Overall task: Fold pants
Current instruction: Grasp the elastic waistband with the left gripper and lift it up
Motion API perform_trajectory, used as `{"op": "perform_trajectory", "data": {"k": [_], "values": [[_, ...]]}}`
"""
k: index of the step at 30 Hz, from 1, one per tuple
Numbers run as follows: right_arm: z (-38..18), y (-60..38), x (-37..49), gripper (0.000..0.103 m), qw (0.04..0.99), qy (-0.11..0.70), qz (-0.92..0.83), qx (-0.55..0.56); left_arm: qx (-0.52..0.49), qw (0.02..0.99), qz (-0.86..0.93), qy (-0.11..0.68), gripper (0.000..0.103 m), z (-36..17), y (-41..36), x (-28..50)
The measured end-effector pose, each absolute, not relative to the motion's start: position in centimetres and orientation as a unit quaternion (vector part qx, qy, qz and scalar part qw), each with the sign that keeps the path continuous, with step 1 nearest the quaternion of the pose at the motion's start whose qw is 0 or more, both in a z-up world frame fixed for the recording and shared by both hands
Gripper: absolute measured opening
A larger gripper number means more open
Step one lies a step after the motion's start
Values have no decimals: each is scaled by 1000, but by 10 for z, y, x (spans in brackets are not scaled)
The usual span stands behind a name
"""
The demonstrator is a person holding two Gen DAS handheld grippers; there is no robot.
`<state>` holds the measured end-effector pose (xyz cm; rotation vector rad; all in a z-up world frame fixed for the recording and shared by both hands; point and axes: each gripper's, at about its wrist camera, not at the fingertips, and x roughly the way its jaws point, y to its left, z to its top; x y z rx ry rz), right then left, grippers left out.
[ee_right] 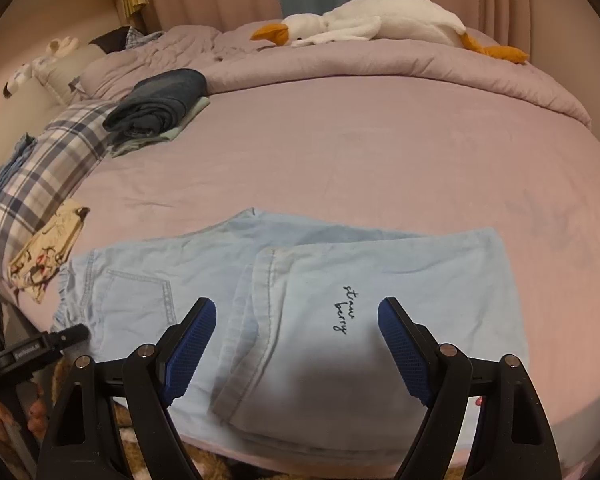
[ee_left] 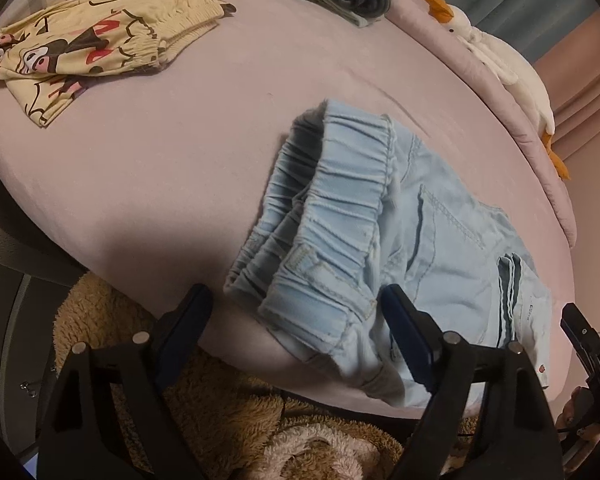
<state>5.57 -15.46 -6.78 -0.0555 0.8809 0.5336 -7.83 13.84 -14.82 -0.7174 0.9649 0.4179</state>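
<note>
The light-blue denim pants with an elastic waistband (ee_right: 340, 300) are lying flat along the near edge of the bed with the lilac sheet (ee_right: 340, 152), with the legs already doubled back so that the hems are resting partway along the garment. Their long axis is running left to right across the near side of the bed: the gathered waistband (ee_left: 332, 216) is at the left end, and the folded edge of the legs is at the right end.

The left gripper (ee_left: 296, 340) is hovering at the near edge of the bed with its jaws spread wide and gripping nothing; the waistband is lying directly ahead of it, between and just beyond the fingers. The right gripper (ee_right: 296, 352) is likewise spread wide and empty, positioned over the doubled leg section near the "strawberry" lettering (ee_right: 346, 310), with the hem edge lying between its fingers.

Judgement: each gripper is nearest to its own end of the garment, so the coming fold is depending on that left-right axis, one end being carried over to the other.

A yellow cartoon-print garment (ee_left: 84, 52), a stack of dark folded clothes (ee_right: 160, 104), a plaid pillow (ee_right: 48, 172) and a white plush goose (ee_right: 380, 20) are lying well apart from the pants, toward the far side.
</note>
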Motion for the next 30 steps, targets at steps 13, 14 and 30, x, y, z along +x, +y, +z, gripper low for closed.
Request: {"op": "perform_trajectory", "data": {"k": [13,14,30], "values": [[-72,-154,58,83,863,430,264,-21,-378,795,158,447,57,-148,142,-74],[-73,-154,59,83,862,432,265,-20,-377,797,156,445,59,-148,143,-72],[-82,-156,58,83,847,453,277,-5,-372,797,156,450,35,-145,141,-62]]}}
